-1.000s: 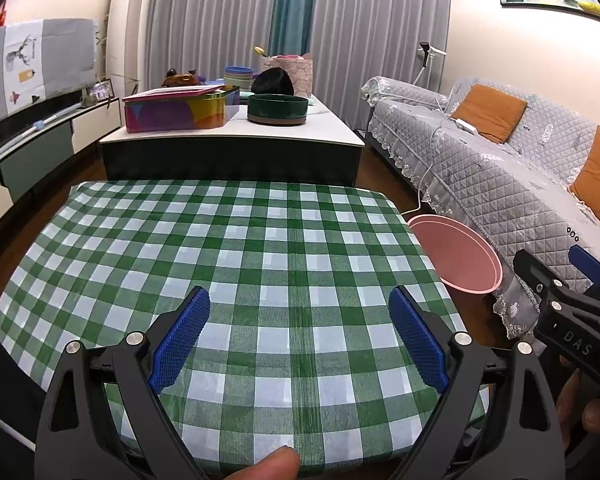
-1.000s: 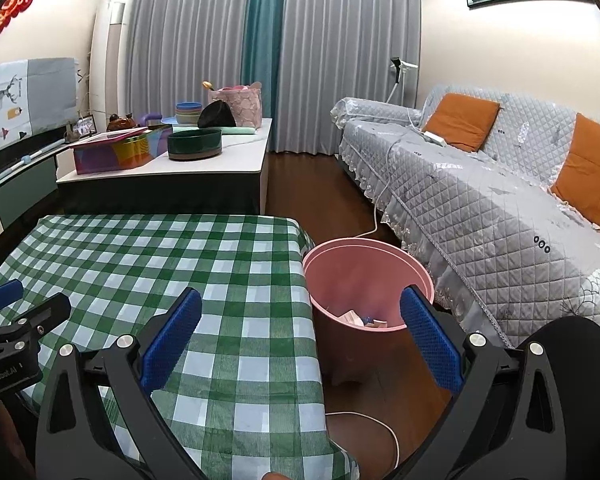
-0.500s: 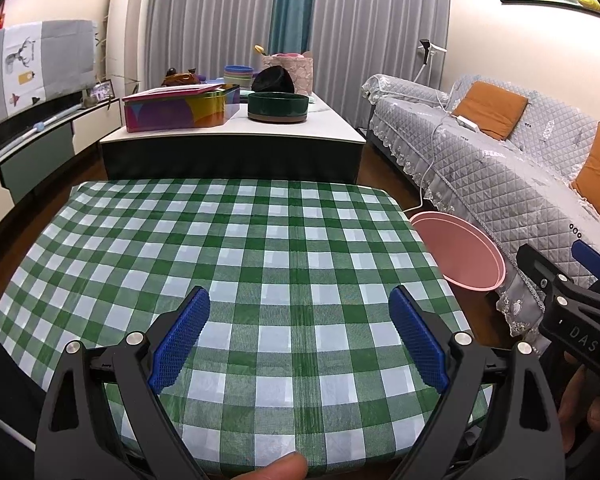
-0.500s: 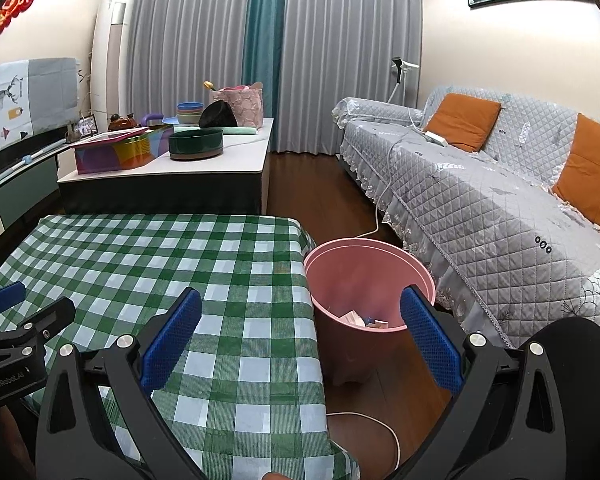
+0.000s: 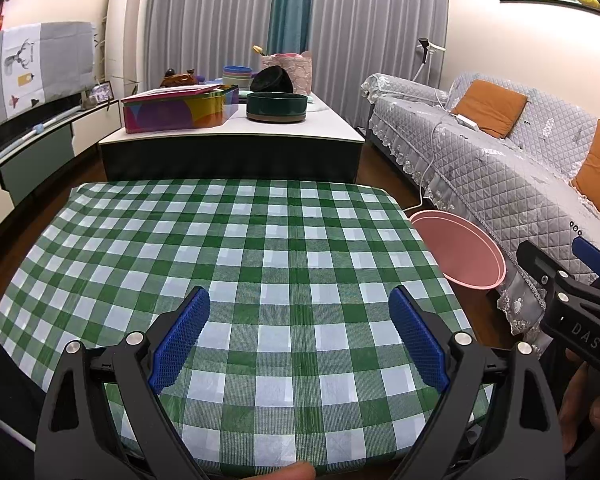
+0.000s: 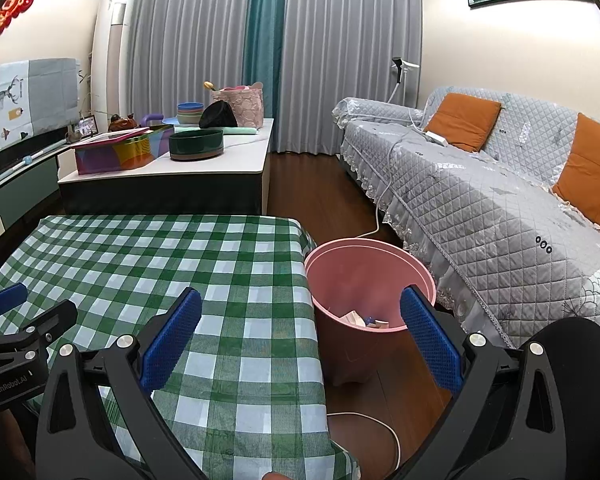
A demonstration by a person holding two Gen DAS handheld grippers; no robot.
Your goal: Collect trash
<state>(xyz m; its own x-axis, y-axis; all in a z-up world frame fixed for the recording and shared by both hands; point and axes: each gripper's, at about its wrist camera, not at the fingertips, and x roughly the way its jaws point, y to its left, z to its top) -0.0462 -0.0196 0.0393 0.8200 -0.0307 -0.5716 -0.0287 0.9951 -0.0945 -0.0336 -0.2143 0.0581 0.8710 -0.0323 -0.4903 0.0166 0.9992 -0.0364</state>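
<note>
living room, checked desk (image 5: 236, 248) bare beside the pink bin (image 6: 364, 276)
both tools (image 5: 298, 334) (image 6: 300, 336) gape empty; scraps (image 6: 362, 319) in the bin look light, crushable, best pinched by an edge.

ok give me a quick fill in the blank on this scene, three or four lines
1. The pink bin stands on the floor between the checked table and the ____.
2. Both the left hand-held gripper and the right hand-held gripper have their jaws ____.
3. The tablecloth is checked white and ____.
4. The scraps lie inside the ____.

Missing words: sofa; open; green; bin
</note>
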